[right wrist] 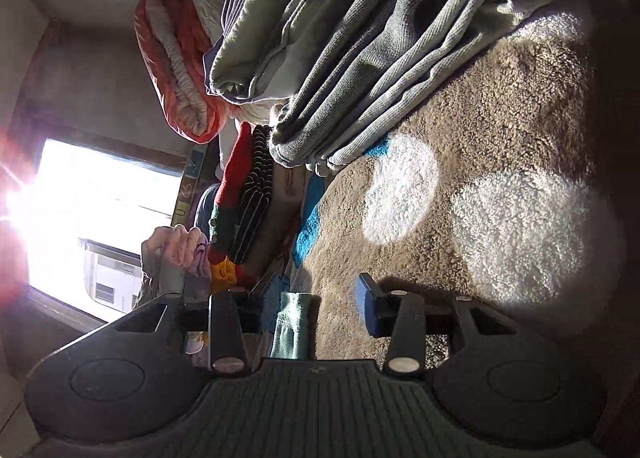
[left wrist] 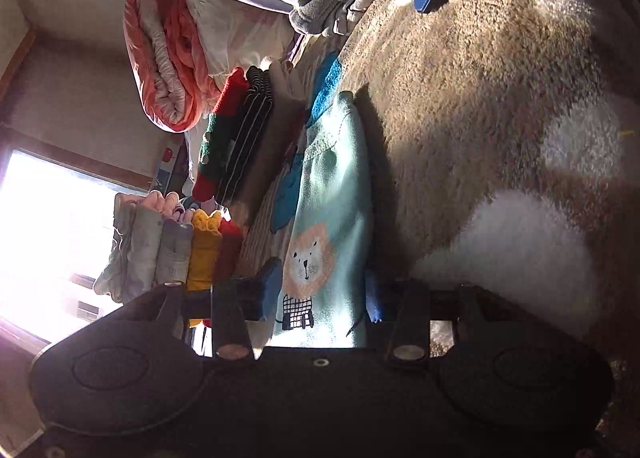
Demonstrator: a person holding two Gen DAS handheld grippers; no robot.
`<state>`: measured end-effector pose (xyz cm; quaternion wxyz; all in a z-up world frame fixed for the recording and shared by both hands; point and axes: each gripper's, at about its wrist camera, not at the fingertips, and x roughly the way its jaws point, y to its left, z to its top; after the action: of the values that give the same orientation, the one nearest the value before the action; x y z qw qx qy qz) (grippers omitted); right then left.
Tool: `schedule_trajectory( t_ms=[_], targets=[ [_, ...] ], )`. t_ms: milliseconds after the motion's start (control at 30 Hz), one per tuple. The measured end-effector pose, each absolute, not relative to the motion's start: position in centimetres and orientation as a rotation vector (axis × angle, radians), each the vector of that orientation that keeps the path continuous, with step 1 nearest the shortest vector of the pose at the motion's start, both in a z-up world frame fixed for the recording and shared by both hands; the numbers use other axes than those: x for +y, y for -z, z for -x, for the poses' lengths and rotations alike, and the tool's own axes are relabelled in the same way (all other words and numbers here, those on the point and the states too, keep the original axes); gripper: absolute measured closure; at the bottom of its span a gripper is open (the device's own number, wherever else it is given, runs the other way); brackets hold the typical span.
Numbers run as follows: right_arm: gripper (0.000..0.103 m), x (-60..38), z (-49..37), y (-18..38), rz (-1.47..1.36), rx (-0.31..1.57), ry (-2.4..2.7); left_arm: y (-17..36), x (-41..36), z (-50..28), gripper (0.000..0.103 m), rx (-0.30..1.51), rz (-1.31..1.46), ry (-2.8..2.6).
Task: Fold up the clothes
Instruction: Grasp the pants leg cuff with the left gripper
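Left wrist view: mint lion top [left wrist: 332, 194] runs lengthwise straight ahead between the left hand-held gripper's [left wrist: 320, 298] wide-open, empty fingers; right hand-held gripper [right wrist: 316, 306] also gapes, mint cloth between.

The brown and white blanket [left wrist: 480, 106] is a thick, shaggy fleece, rough and matt. Lying on it, the pale green garment [left wrist: 332, 194] is soft, smooth knit cloth with a printed lion. Beyond the blanket, the orange quilt [left wrist: 160, 50] looks slick and faintly shiny, puckered at its stitching. Over the blanket's far edge, the grey clothes [right wrist: 360, 58] are ribbed, matt knit. The left tongs [left wrist: 320, 298] have dull black plastic with small bright metal screws.
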<state>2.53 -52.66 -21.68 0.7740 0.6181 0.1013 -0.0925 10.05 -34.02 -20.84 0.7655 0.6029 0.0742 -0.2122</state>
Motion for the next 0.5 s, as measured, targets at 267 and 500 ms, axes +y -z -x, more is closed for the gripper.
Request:
schedule_trajectory(
  t_ms=[267,500],
  targets=[
    [0.059,-54.2,-1.9,22.3,-1.376,0.187,0.235,21.1,-38.6,-12.7,0.075,0.175,-1.341,0.453],
    [0.059,-54.7,-1.9,22.4,-1.369,0.178,0.253,21.5,-40.9,-14.3,0.098,0.231,-1.356,0.435]
  ],
)
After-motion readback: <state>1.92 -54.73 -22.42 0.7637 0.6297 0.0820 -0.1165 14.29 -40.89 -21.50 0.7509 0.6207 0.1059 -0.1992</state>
